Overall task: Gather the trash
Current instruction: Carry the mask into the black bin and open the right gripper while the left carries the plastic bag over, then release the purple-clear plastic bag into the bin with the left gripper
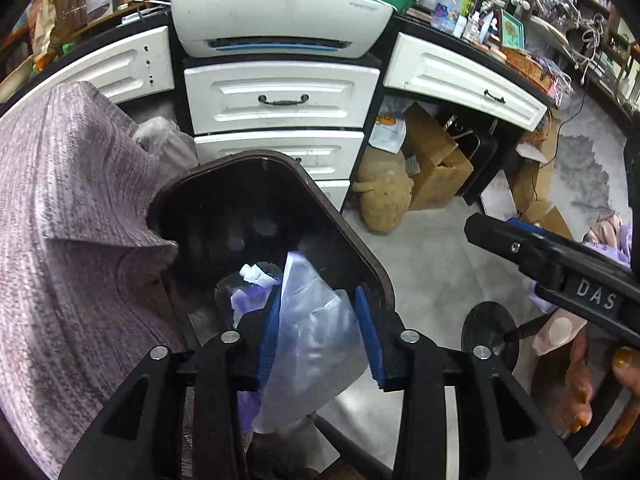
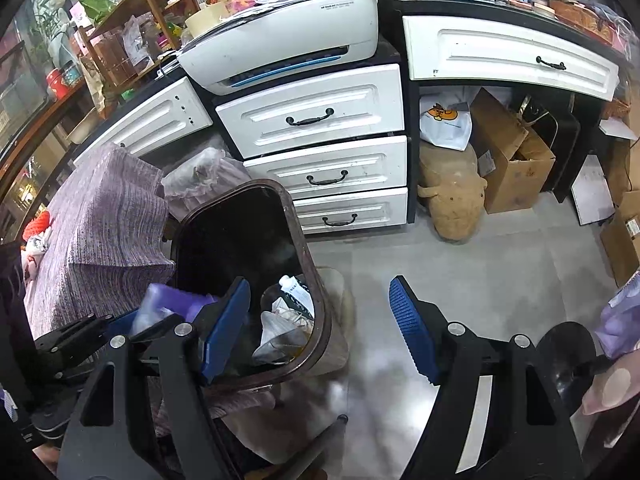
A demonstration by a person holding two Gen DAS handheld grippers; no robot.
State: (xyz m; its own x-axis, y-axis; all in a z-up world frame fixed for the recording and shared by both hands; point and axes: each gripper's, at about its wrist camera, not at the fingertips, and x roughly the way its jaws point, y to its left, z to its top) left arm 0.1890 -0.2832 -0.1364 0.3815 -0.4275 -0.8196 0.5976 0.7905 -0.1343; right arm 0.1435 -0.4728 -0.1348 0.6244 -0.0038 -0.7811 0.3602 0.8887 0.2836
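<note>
From my left wrist camera, the left gripper (image 1: 316,334) has a clear plastic bag (image 1: 310,340) between its blue pads, hanging over the rim of the dark bin (image 1: 348,240); I cannot tell whether the pads still pinch it. From my right wrist camera, the right gripper (image 2: 320,332) stands wide apart and empty, beside the bin (image 2: 308,256), its left pad over the trash inside.
</note>
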